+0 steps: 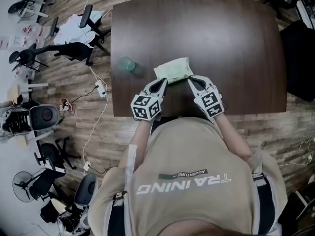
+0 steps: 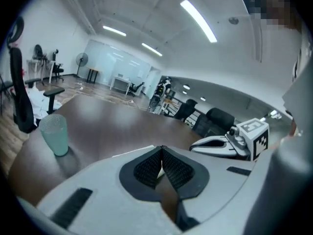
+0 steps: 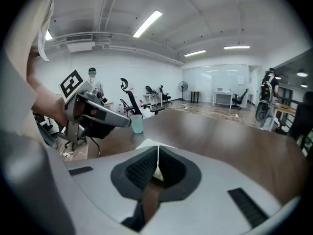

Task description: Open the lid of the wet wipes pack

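Note:
The wet wipes pack (image 1: 172, 69), pale green and flat, lies on the dark brown table (image 1: 231, 43) near its front edge. My left gripper (image 1: 163, 81) points at the pack's near left corner and my right gripper (image 1: 189, 80) at its near right corner, both tips right at its edge. In the left gripper view the jaws (image 2: 161, 149) are shut, pads together, with a pale sliver of the pack (image 2: 159, 172) showing behind them. In the right gripper view the jaws (image 3: 157, 149) are likewise shut, and the pack (image 3: 145, 143) peeks out just beyond. Whether either tip touches the pack is not clear.
A translucent green cup (image 1: 126, 64) stands on the table left of the pack, also the cup (image 2: 55, 133) in the left gripper view. Office chairs (image 1: 83, 21) and a power strip (image 1: 101, 88) with cables lie on the wooden floor to the left. A black object (image 1: 300, 58) stands right of the table.

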`<act>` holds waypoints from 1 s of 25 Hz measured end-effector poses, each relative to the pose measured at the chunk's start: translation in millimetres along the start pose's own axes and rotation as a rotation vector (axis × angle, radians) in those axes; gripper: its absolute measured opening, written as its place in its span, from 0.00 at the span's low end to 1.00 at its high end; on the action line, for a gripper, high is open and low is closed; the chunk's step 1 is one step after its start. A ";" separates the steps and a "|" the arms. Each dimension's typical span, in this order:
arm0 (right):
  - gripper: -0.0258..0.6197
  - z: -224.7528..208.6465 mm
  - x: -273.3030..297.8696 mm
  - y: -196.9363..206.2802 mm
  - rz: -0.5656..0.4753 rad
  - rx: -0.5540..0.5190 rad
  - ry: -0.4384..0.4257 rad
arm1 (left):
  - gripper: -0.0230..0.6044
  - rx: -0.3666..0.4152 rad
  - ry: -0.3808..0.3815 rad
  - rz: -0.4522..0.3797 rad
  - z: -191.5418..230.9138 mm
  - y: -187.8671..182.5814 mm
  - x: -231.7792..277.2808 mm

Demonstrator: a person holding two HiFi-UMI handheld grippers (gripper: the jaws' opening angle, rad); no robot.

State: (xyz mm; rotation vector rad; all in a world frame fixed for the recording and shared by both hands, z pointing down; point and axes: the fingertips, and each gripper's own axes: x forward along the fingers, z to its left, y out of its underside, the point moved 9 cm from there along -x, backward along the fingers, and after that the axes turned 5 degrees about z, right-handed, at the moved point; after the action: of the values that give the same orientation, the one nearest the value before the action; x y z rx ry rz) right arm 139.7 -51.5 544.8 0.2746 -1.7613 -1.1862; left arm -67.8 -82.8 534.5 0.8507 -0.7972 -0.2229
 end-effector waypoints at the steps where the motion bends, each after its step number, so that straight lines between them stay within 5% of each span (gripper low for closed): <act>1: 0.06 -0.1 -3.3 -0.8 0.012 -0.003 0.020 | 0.05 -0.025 0.008 -0.015 1.4 -1.8 -0.8; 5: 0.06 4.6 -2.6 -7.1 0.079 -0.064 0.035 | 0.05 -0.028 -0.035 -0.013 9.1 -4.9 -7.5; 11: 0.06 6.4 25.6 -15.0 0.186 -0.177 -0.016 | 0.05 -0.071 0.009 0.056 19.0 14.7 1.5; 19: 0.06 17.6 71.6 -38.4 0.269 -0.469 -0.057 | 0.05 0.030 0.036 0.150 47.3 17.2 12.3; 25: 0.06 21.2 100.0 -22.9 0.434 -0.691 -0.111 | 0.05 0.081 0.024 0.296 62.2 31.5 43.3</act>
State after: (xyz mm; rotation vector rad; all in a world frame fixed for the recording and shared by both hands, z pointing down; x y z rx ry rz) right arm 64.3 -113.2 583.1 -0.5622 -1.3022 -1.4084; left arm -85.6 -119.1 605.9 0.7981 -0.9028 0.0816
